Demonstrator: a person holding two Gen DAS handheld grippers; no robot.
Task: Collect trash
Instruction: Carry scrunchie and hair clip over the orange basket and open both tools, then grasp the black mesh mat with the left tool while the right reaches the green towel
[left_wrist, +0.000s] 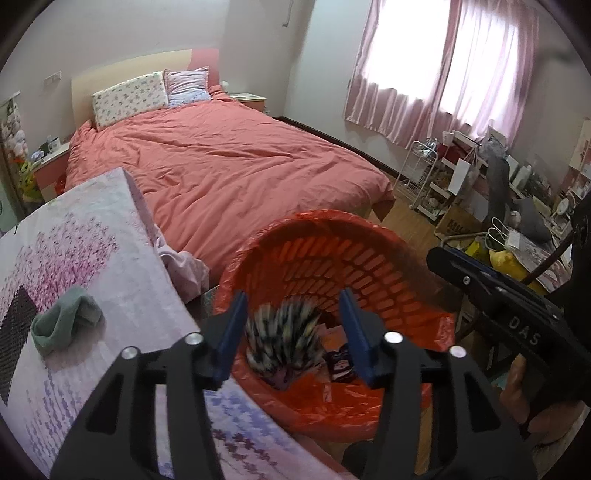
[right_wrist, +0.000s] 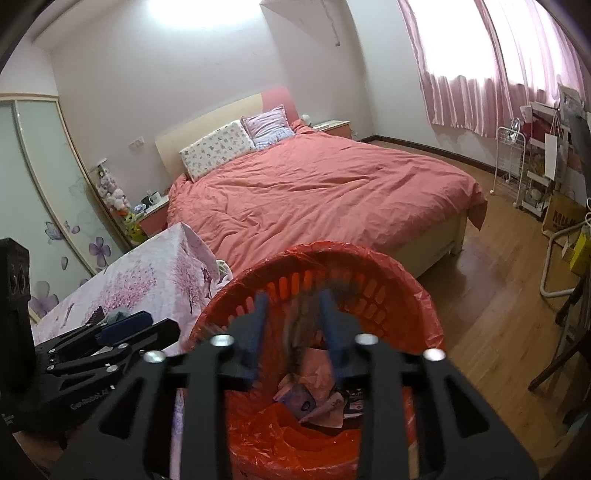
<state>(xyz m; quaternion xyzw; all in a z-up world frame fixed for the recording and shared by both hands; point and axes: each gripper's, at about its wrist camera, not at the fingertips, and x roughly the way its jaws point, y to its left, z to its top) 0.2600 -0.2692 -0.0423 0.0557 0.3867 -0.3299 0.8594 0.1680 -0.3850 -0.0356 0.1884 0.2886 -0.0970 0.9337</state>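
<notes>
Pink curtains are glowing along the far wall, and a bed (left_wrist: 229, 162) under a rumpled coral duvet is filling the room behind the desk (left_wrist: 122, 280) with its blossom-print cloth. I am tilting both hands downward over an orange basket (left_wrist: 369, 266) of slotted plastic, lined with a glossy, crinkled red bag, just beside the desk's edge. My left tongs (left_wrist: 293, 334) are standing apart, blue pads spread, with a striped black-and-white piece of trash (left_wrist: 284, 343) blurring between them without either pad touching it; it seems to be dropping toward the crumpled wrappers at the bottom. My right tongs (right_wrist: 295, 332) are also parted above the basket's mouth, and a greyish, smeared shape (right_wrist: 299, 332) is hanging between their pads, too blurred to name and apparently loose. A soft, rolled grey-green sock (left_wrist: 64, 323) is lying on the desk to the left of my left tongs, well clear of them.
</notes>
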